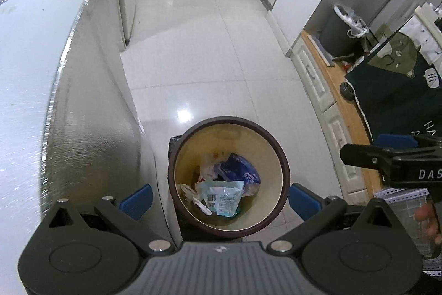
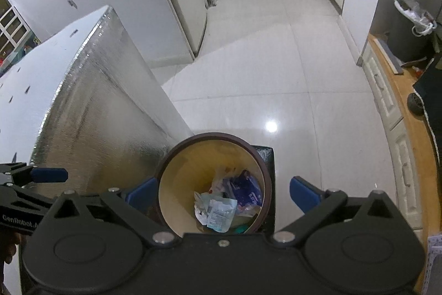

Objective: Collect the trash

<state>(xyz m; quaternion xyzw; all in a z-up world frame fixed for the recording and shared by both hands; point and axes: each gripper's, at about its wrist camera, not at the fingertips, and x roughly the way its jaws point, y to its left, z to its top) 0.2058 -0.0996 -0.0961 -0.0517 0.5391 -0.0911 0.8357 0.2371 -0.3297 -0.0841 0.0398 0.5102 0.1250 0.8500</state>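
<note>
A round bin (image 1: 279, 156) with a brown rim and a cream inside stands on the floor below both grippers. Inside lie a clear packet with a barcode (image 1: 223, 196), a blue wrapper (image 1: 240, 166) and crumpled white scraps. My left gripper (image 1: 220, 200) hangs open above the bin's mouth, nothing between its blue pads. In the right wrist view the same bin (image 2: 165, 184) and clear packet (image 2: 219, 216) show under my right gripper (image 2: 223, 195), which is also wide open and holds nothing. Each gripper's blue pad shows at the edge of the other's view: right pad (image 1: 395, 140), left pad (image 2: 49, 174).
A tall silver foil-covered box (image 1: 83, 107) stands close against the bin's left. The bin sits on a black block (image 2: 266, 159). To the right are white cabinet fronts, a wooden counter (image 1: 348, 101), a grey bin with a white liner (image 1: 342, 32) and a dark bag (image 1: 400, 101). White tiled floor (image 1: 207, 46) runs ahead.
</note>
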